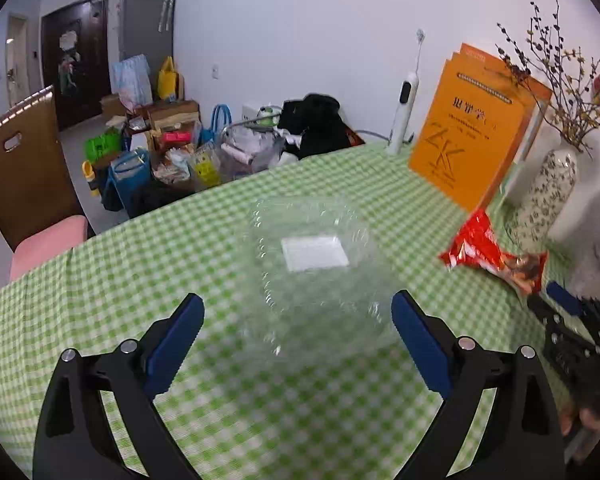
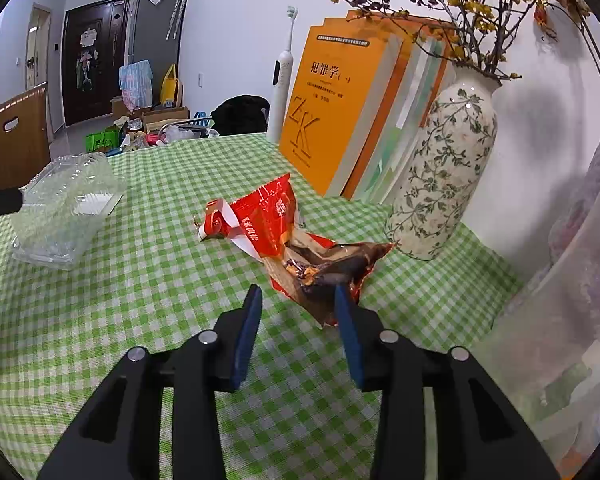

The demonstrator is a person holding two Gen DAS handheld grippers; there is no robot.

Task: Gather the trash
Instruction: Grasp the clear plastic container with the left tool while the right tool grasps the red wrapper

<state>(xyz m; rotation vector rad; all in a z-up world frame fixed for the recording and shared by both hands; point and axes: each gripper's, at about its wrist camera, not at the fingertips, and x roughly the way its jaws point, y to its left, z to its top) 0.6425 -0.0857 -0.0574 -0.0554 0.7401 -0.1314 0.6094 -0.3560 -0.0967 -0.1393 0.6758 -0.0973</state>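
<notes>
1. Left gripper (image 1: 298, 312): black frame with blue pads, jaws spread wide and holding nothing. Its fingertips flank the near edge of the clear plastic clamshell box (image 1: 312, 256); whether the pads touch the box cannot be told through the motion blur.
2. Clear plastic clamshell box (image 2: 66, 208): it rests on the green-and-white checked tablecloth (image 1: 180, 248), with a white rectangular label showing through its lid.
3. Right gripper (image 2: 298, 300): same black frame and blue pads, jaws partly apart. The crumpled tail of the torn red foil snack wrapper (image 2: 268, 224) lies at the tip of the right-hand pad. The left-hand pad stands clear of it, so the wrapper is not pinched.
4. Torn red foil snack wrapper (image 1: 488, 252): it lies on the tablecloth, near the foot of the white ceramic vase with green leaf pattern (image 2: 444, 168) and in front of the row of orange books (image 2: 340, 100).
5. White electric toothbrush (image 2: 282, 76): upright at the far table edge, beside the books.
6. The box and the wrapper lie well apart.
</notes>
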